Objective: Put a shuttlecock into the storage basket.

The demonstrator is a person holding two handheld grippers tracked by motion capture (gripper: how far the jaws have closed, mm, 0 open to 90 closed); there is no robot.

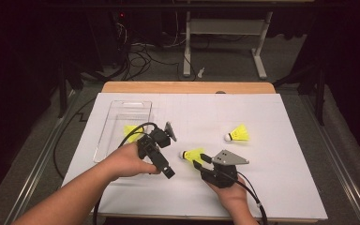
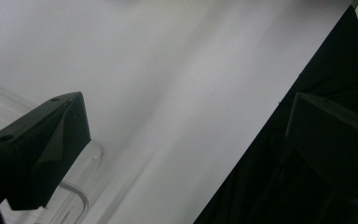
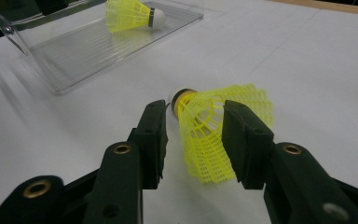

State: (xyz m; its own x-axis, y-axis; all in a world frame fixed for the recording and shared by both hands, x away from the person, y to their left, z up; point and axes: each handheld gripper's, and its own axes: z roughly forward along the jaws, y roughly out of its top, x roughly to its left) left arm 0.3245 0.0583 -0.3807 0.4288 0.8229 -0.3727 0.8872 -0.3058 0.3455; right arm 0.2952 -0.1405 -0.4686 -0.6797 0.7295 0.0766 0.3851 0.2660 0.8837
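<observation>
The right gripper (image 3: 193, 140) is spread around the shuttlecock (image 3: 214, 126), not yet closed; the mesh skirt should be squeezed lightly; the left gripper (image 2: 186, 140) is held open, empty.

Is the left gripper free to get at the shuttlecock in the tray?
Probably yes. The left gripper is open and empty beside the tray, whose top is open; the shuttlecock lies uncovered inside.

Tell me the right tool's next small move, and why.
Probably close the right tool on the near shuttlecock. Its jaws stand open on either side of the yellow skirt, which lies on the white table, so a gentle squeeze should grip it. One shuttlecock already lies in the clear tray.
</observation>
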